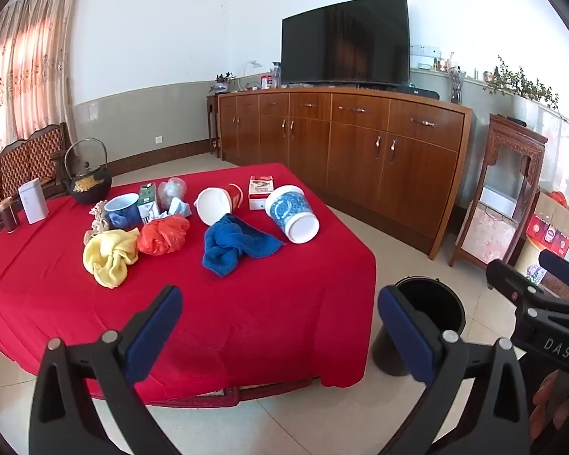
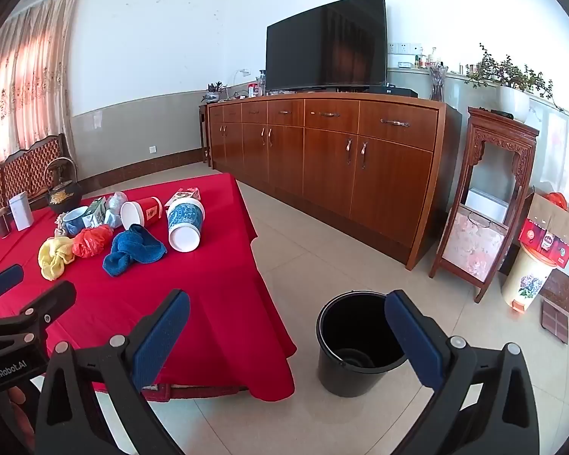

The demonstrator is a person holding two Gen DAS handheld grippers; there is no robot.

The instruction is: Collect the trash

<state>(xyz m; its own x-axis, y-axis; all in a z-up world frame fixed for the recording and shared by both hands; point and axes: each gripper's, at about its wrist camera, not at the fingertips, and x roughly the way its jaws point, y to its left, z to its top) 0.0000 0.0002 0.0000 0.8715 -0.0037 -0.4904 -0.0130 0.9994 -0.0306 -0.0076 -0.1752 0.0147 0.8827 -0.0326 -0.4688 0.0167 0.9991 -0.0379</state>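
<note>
- Left gripper (image 1: 280, 318) spread wide, empty, above the red tablecloth (image 1: 227, 303).
- Right gripper (image 2: 288, 326) likewise spread, empty.
- Cups (image 1: 292, 208), rags and an orange bag (image 1: 163, 233) lie mid-table.
- Black bucket (image 2: 356, 345) on the floor beside the table.

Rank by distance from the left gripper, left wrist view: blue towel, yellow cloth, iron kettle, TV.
1. yellow cloth: left of centre on the red tablecloth; too close to call against 2.
2. blue towel: mid-table.
3. iron kettle: far left corner.
4. TV: on the sideboard, by the wall.
</note>
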